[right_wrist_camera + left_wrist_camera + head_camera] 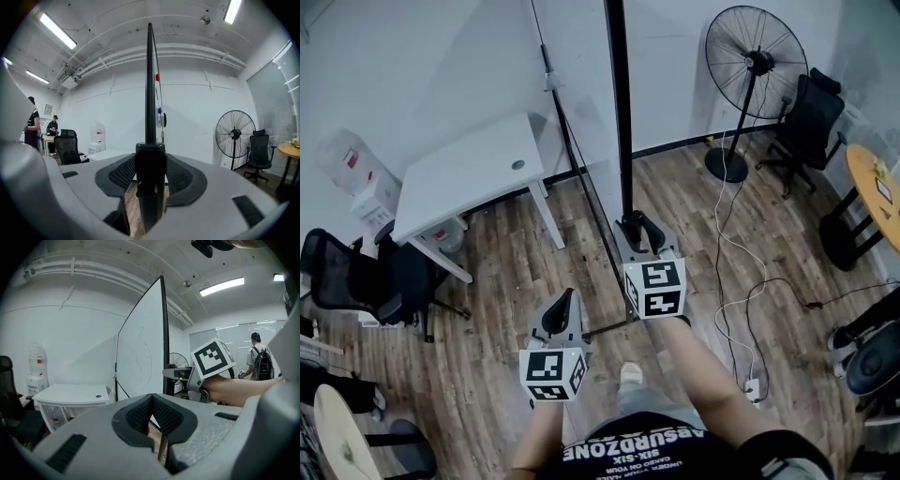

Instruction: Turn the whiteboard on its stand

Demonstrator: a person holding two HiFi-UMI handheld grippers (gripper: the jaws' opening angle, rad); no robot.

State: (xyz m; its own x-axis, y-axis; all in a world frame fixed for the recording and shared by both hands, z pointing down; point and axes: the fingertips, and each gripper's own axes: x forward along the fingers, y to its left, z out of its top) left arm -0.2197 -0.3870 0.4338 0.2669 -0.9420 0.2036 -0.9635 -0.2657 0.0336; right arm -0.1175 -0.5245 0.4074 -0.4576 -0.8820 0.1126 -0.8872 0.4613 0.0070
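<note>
Two grippers share the job unevenly: our right gripper (639, 228) has its fingers (123, 172) clamped on the black edge of the whiteboard (621, 112), which stands edge-on before us on the floor (487, 323), likely for leverage to swing it. Our left gripper (565, 305) hangs back, fingers together, empty.
</note>
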